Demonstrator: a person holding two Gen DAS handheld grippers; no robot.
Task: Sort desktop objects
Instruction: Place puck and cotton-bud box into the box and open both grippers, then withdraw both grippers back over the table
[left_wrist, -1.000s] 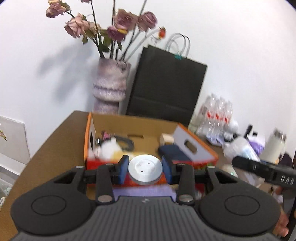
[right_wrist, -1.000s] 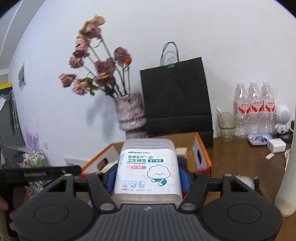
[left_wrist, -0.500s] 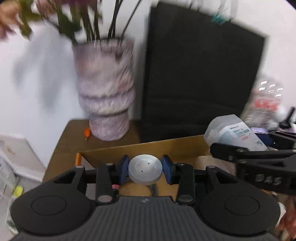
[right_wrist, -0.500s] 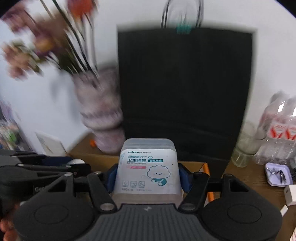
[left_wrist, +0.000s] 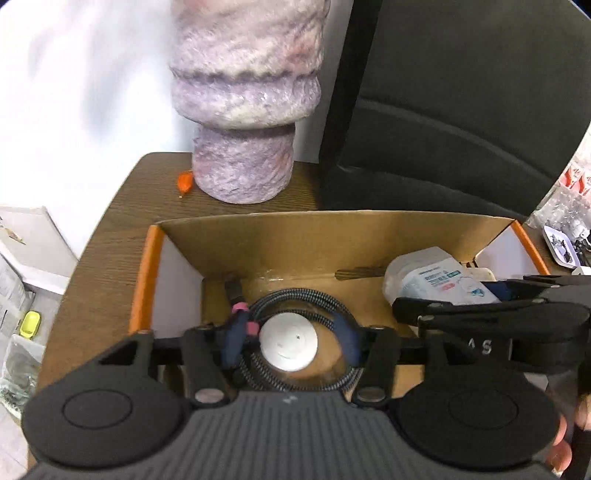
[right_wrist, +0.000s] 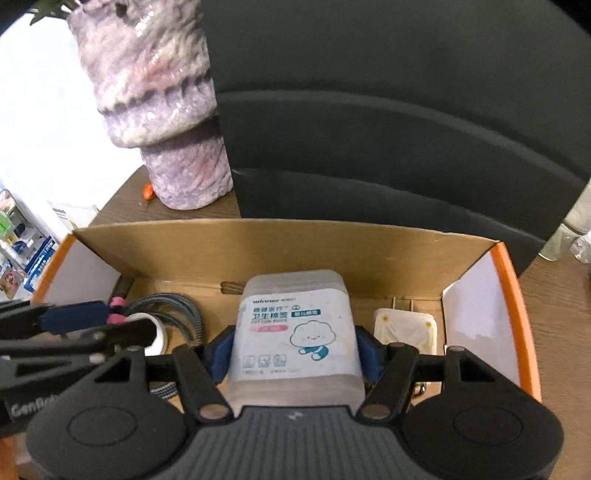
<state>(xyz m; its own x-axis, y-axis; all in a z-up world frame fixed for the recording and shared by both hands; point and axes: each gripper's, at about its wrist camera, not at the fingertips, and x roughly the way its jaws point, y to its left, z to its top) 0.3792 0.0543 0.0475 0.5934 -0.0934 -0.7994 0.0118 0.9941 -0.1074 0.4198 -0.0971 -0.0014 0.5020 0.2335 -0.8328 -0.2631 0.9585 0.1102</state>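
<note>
With the left claw (left_wrist: 290, 345) just opened off the white disc (left_wrist: 288, 347), the right claw (right_wrist: 293, 350) stays clamped on the cotton-bud pack (right_wrist: 295, 332), upright over the box (right_wrist: 280, 240) floor.

vase (left_wrist: 243, 99) and bag (left_wrist: 458, 99) behind box (left_wrist: 295, 236), cable (left_wrist: 295, 299) left inside, charger (right_wrist: 404, 325) right

The right gripper (right_wrist: 293, 356) points down into the open orange-edged cardboard box (right_wrist: 280, 243), its blue-padded jaws pressing both sides of a translucent plastic cotton-bud box (right_wrist: 295, 332). At three o'clock of it lies a cream plug adapter (right_wrist: 404, 326); at nine o'clock, a coiled braided grey cable (right_wrist: 177, 310) under the left gripper (right_wrist: 85, 328). Behind the box, at eleven o'clock, a mottled purple ceramic vase (right_wrist: 162, 110) stands on the brown wooden surface (right_wrist: 554, 295).
</note>
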